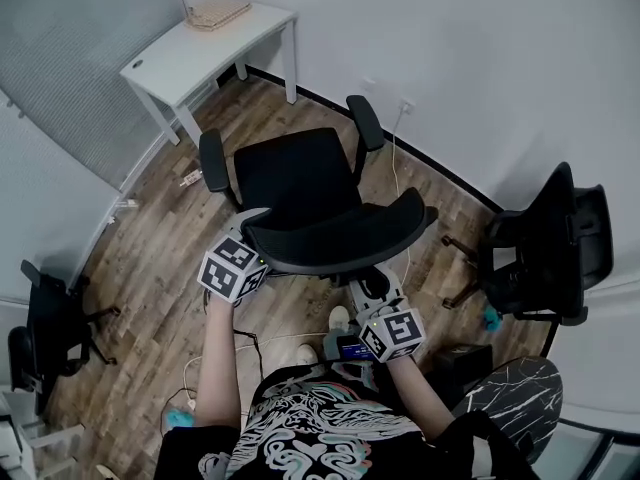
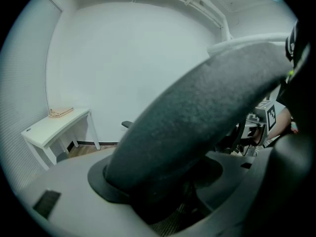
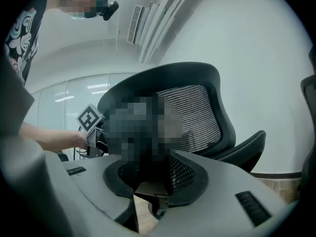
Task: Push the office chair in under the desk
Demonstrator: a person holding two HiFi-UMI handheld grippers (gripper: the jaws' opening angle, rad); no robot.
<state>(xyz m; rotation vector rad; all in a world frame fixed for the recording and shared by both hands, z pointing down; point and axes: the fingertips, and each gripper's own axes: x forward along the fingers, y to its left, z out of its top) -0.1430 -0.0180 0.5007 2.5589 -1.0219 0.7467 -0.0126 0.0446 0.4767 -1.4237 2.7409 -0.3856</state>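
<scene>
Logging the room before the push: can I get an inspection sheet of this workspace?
Surface: wooden floor.
Job's things: office chair stands apart from the white desk.
Clutter: tan item on the desk; spare black chair at right.
Grippers: left tongs shut on the backrest; right tongs behind the chair, grip unclear.
Cables: white cable from the wall socket; second cable on the floor.
Surroundings: white walls.

Soft, even indoor light leaves only faint shadows, bright light strips [image 3: 101,88] glow in the right gripper view, both gripper views bend hard toward black rounded corners, and the very near chair back [image 2: 207,117] looks blurred.
</scene>
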